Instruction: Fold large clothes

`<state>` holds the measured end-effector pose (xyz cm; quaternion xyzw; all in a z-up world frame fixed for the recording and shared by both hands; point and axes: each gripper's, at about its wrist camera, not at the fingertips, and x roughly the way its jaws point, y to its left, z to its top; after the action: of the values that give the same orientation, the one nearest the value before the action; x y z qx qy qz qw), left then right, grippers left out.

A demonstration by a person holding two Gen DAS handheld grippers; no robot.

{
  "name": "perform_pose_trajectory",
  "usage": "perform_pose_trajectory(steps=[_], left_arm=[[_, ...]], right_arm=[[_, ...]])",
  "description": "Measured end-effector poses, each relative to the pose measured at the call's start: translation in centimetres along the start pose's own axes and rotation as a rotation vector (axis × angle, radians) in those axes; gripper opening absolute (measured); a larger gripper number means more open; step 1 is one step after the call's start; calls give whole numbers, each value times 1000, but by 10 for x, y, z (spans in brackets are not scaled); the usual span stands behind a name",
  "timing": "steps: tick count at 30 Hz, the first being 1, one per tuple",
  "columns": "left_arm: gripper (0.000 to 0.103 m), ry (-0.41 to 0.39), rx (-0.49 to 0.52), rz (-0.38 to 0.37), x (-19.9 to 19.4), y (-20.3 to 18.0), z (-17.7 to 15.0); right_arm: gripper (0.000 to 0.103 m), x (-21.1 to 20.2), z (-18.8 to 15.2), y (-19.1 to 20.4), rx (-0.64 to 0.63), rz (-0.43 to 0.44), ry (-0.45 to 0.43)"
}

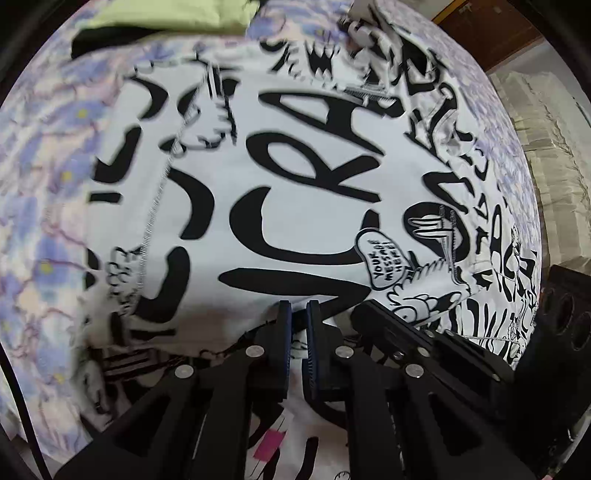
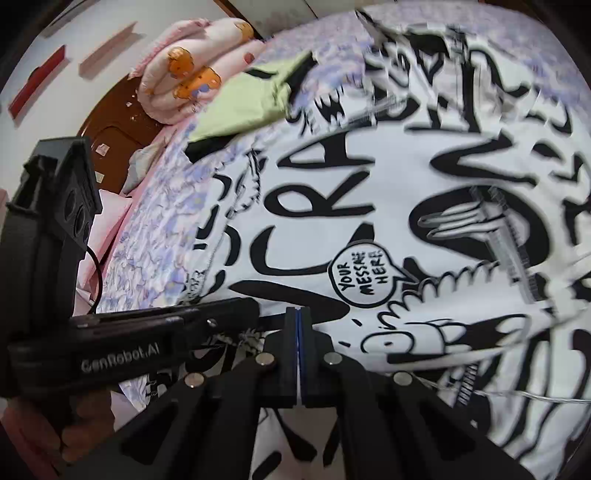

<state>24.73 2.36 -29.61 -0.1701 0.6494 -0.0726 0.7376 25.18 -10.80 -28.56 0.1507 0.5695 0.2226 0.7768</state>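
A rolled pink quilt (image 2: 177, 77) is seen only from the right wrist — both grippers (image 1: 298, 306) (image 2: 298, 310) are clamped on the graffiti-print shirt's (image 1: 314, 184) soft cotton edge.

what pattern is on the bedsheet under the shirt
A pale lilac-blue floral print with small yellow flower centres on the bedsheet, clearest in the left wrist view.

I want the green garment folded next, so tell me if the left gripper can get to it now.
Probably not yet: the left gripper is shut on the printed shirt, and the green garment lies beyond that shirt.
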Motion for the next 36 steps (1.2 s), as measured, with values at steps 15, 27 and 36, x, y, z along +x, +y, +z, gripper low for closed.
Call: perform_pose_trajectory(steps=[15, 27, 36], left_arm=[[4, -13, -229, 85, -3, 79, -14], [3, -31, -308, 65, -18, 92, -20], [3, -17, -328, 34, -28, 101, -27]], right_arm=[[0, -17, 9, -82, 112, -219, 15], [0, -56, 22, -132, 113, -436, -12], [0, -54, 21, -130, 127, -438, -23]])
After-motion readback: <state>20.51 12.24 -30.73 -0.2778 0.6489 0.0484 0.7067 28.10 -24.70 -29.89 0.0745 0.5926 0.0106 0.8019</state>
